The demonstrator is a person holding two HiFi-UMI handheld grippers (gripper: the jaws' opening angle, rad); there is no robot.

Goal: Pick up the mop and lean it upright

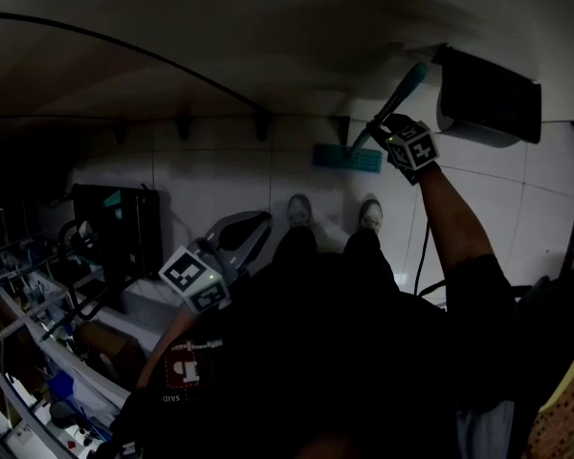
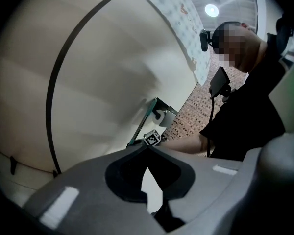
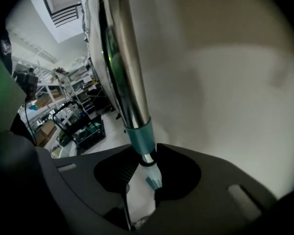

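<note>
- While my right gripper [image 1: 387, 132] clamps its jaws on the shaft of the mop [image 1: 405, 84], the teal mop head [image 1: 347, 158] sits low at the foot of the wall [image 1: 268, 46]. The handle rises away from the wall toward me.
- To my eye the step in hand is the lean. The head should be planted flat close to the wall, and the handle top tipped until it rests on the wall. Only then should the clamp be let go, or the shaft may slide sideways.
- My right arm reaches out nearly straight toward the wall, with its gripper angled down along the shaft.
- My left gripper [image 1: 241, 237] hangs well back from the wall, elbow bent. Its jaws are together with nothing between them, and it is free to steady the shaft if needed.
</note>
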